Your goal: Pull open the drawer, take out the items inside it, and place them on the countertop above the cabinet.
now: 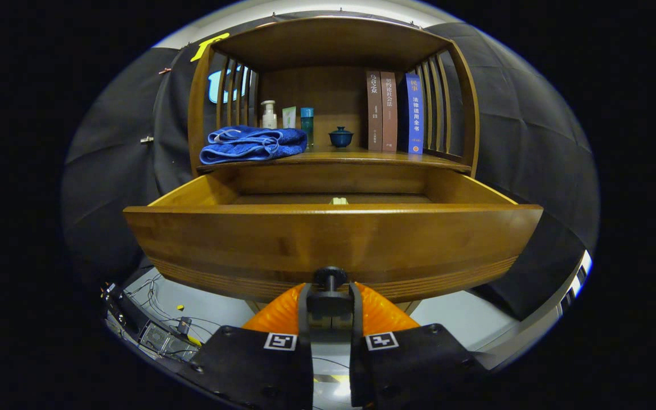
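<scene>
Orange-fingered gripper (330, 302) clamped on the dark round knob (329, 277) of the pulled-out brown wooden drawer (333, 242).
Drawer fills the frame's centre; a small pale item (339, 200) lies inside, below the countertop holding a folded blue towel (251, 143).

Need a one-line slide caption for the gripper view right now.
Gripper shut on the knob of the pulled-open drawer; blue towel on the countertop.

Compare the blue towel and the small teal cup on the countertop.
The blue towel is soft, folded flat and wide; the teal cup is rigid, upright and far smaller. The towel lies toward the slatted side by the bottles, the cup nearer the books. Both rest on the countertop, beyond the gripper clamping the drawer knob.
</scene>
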The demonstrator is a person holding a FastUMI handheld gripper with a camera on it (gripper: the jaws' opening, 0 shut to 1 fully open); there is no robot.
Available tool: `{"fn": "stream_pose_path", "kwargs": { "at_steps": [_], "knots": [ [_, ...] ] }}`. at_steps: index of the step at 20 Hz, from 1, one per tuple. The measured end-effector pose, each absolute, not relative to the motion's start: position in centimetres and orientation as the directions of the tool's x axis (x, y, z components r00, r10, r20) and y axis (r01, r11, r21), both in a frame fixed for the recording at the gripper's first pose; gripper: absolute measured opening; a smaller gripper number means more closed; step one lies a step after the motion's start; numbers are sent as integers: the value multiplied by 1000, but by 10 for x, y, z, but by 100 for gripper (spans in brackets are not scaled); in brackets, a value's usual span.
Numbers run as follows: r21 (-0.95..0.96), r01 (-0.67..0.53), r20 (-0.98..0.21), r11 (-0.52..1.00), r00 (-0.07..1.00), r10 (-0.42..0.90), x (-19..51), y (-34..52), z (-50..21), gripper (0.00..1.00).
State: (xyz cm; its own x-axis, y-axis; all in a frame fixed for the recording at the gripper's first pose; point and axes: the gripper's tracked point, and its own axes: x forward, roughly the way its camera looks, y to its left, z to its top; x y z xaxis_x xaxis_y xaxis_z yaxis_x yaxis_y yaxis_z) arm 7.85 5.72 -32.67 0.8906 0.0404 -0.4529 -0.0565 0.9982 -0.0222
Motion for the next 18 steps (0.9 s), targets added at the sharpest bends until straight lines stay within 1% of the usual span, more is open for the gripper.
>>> {"fn": "stream_pose_path", "kwargs": {
  "at_steps": [3, 4, 7, 9, 12, 18],
  "knots": [
    [-37, -59, -469, 998, 883, 35, 76, 56, -330, 29],
    [-41, -60, -475, 997, 879, 33, 77, 56, -330, 35],
    [-28, -60, -460, 998, 887, 40, 75, 58, -320, 47],
    [-29, -52, -446, 998, 894, 34, 73, 56, -311, 68],
    [-27, -43, -463, 999, 886, 25, 63, 52, -295, 100],
    [-41, -18, -433, 999, 901, -1, 69, 47, -214, 100]
  ]
}}
